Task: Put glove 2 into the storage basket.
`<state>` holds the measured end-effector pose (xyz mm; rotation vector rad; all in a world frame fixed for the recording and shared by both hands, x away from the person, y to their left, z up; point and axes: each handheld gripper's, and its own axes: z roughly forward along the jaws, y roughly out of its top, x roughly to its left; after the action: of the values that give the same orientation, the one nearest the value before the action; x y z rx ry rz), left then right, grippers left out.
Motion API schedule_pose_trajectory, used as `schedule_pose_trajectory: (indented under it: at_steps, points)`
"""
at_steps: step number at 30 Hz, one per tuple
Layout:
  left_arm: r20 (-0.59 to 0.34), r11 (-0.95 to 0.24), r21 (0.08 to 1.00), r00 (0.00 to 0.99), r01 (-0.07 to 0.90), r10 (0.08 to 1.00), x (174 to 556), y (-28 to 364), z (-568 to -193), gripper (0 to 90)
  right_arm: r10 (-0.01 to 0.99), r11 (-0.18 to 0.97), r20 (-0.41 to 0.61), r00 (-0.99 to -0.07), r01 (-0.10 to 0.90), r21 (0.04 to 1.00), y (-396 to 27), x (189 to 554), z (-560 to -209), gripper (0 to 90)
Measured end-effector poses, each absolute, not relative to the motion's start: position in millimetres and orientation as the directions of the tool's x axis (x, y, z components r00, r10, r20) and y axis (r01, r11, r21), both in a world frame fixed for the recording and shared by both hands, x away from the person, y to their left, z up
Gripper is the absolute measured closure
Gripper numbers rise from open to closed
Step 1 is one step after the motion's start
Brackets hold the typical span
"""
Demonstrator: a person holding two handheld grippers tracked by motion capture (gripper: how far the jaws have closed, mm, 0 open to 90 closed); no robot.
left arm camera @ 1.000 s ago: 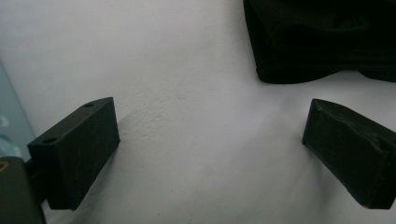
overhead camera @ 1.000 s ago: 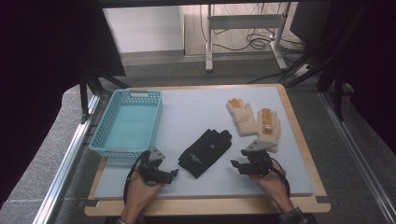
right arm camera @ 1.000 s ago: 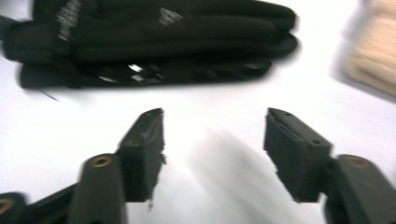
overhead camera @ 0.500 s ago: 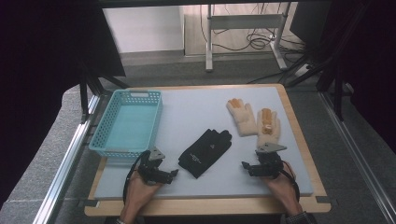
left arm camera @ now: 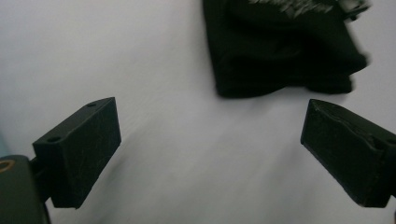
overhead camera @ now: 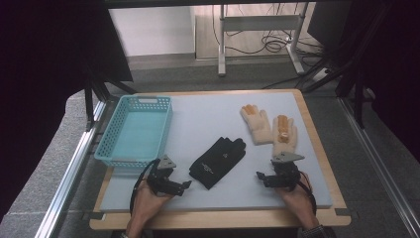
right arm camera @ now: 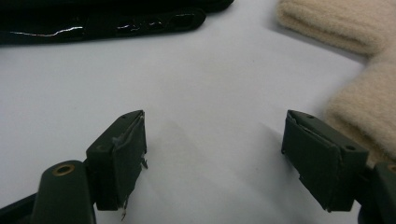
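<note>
A black glove (overhead camera: 218, 161) lies flat in the middle of the grey mat (overhead camera: 208, 116). Two beige knit gloves (overhead camera: 256, 124) (overhead camera: 285, 135) lie side by side at the right. My left gripper (overhead camera: 184, 184) rests on the mat just left of the black glove, open, with nothing between its jaws. In the left gripper view the black glove (left arm camera: 285, 46) lies just beyond the open gripper (left arm camera: 210, 126). My right gripper (overhead camera: 261, 176) sits open just below the nearer beige glove. The right gripper view shows that beige glove (right arm camera: 364, 93) beside the open gripper (right arm camera: 215, 126), and the black glove (right arm camera: 116, 21) farther off.
A teal plastic basket (overhead camera: 113, 130) stands empty at the left of the mat. The wooden board's edge (overhead camera: 218, 218) runs along the front. Metal rails flank the table, and a frame with cables stands on the floor behind it.
My right gripper has shifted a little to the right, closer under the beige glove. The left gripper has stayed in place.
</note>
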<state>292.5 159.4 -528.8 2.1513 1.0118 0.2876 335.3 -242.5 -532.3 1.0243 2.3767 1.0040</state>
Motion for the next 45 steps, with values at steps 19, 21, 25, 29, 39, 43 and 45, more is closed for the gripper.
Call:
schedule_pose_trajectory:
  at_steps: [19,21,25,29,39,43,45]
  points:
    - [-0.131,-0.521,0.611,0.725,0.596,0.676,368,71,-504,0.0,0.74,0.482,-0.046,-0.671,0.481,0.732,-243,335,-532,21.4]
    - [-0.149,-0.52,0.583,0.712,0.624,0.686,377,65,-511,0.0,0.74,0.482,-0.046,-0.671,0.482,0.732,-243,335,-532,21.4]
    - [-0.209,-0.52,0.542,0.705,0.661,0.678,386,57,-520,0.0,0.74,0.482,-0.046,-0.671,0.482,0.732,-243,335,-532,21.4]
    - [-0.115,-0.599,0.508,0.738,0.619,0.665,374,40,-524,0.0,0.74,0.482,-0.046,-0.671,0.482,0.732,-243,335,-532,21.4]
    - [-0.04,-0.622,0.49,0.729,0.61,0.683,361,37,-521,12.1,0.74,0.483,-0.046,-0.671,0.481,0.732,-243,335,-532,21.4]
    - [-0.058,-0.585,0.507,0.702,0.634,0.71,367,50,-517,40.1,0.74,0.483,-0.047,-0.671,0.481,0.732,-243,335,-532,21.4]
    - [-0.073,-0.568,0.518,0.694,0.64,0.716,370,56,-516,52.6,0.74,0.483,-0.047,-0.671,0.481,0.732,-243,335,-532,21.4]
